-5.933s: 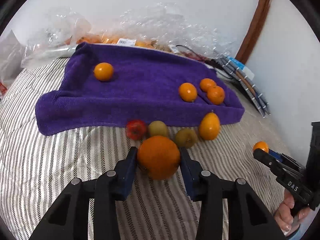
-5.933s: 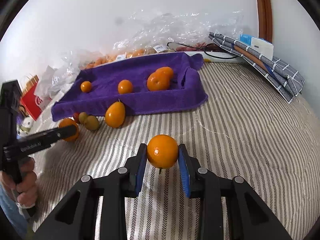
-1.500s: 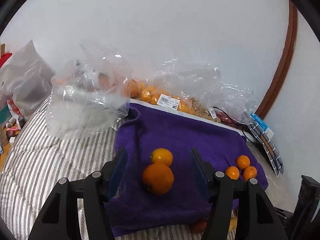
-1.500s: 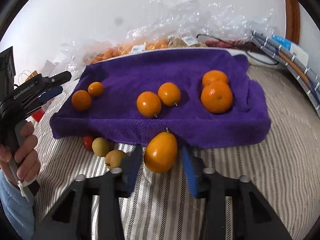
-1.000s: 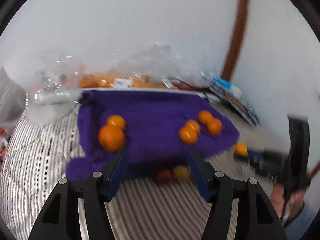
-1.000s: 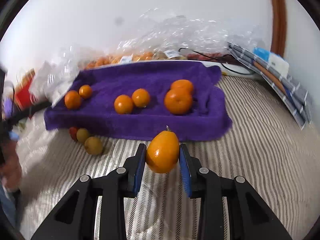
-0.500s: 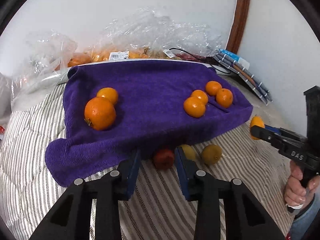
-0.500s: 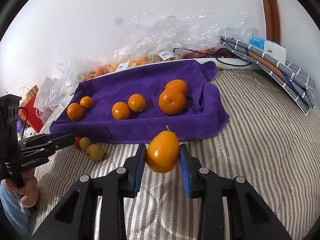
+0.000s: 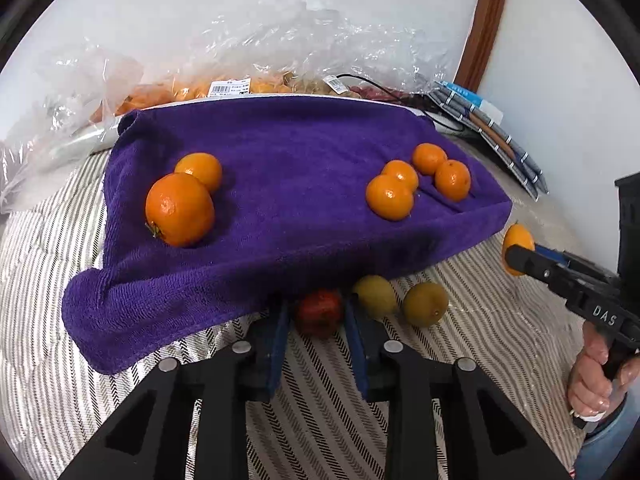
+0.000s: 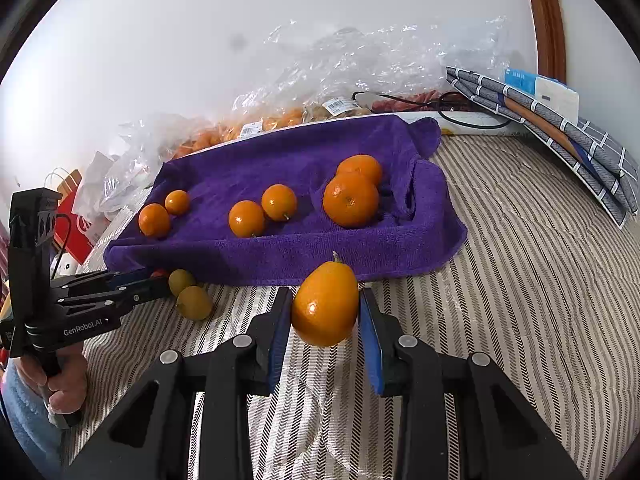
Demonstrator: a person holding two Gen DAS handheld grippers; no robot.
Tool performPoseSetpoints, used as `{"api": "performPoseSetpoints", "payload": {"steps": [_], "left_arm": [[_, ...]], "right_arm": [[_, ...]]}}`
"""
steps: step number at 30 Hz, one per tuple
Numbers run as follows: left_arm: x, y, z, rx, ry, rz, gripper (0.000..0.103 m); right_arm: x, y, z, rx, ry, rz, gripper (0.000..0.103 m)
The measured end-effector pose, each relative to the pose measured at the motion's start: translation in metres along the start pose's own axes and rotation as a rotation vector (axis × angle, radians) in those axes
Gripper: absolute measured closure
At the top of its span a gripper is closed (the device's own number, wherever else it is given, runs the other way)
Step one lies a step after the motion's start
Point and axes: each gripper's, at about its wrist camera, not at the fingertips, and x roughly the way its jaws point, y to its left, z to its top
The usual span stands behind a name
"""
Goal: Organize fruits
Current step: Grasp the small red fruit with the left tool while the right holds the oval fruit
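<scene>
My left gripper [image 9: 318,314] is shut on a small red fruit [image 9: 319,313] at the front edge of the purple towel [image 9: 280,208]; its shape also shows in the right wrist view [image 10: 154,280]. My right gripper [image 10: 325,308] is shut on a pear-shaped orange fruit [image 10: 325,303], held just above the striped bed, and appears at the right of the left wrist view [image 9: 518,250]. A large orange [image 9: 180,209] and a smaller one [image 9: 199,170] lie on the towel's left; several small oranges [image 9: 390,197] lie on its right. Two yellow-green fruits [image 9: 425,303] lie on the bed.
Clear plastic bags of fruit [image 9: 256,64] lie behind the towel against the wall. A folded checked cloth and a box [image 10: 560,120] lie at the far right. A black cable [image 10: 440,108] runs behind the towel. A red paper bag [image 10: 70,224] stands at the left.
My left gripper has closed in on the red fruit at the towel's edge. My right gripper holds the pear-shaped fruit much as before.
</scene>
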Motion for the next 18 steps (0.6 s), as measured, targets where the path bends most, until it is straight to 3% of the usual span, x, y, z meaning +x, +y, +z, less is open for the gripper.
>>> {"api": "performPoseSetpoints", "payload": {"steps": [7,18], "left_arm": [[-0.006,-0.002,-0.002,-0.007,-0.031,-0.009,0.079],[-0.038,-0.006,-0.001,-0.007,-0.138,-0.105,0.079]], "right_arm": [[-0.001,-0.001,0.0,0.004,-0.008,0.011,0.07],[-0.01,0.0,-0.001,0.005,-0.054,0.026,0.07]]}}
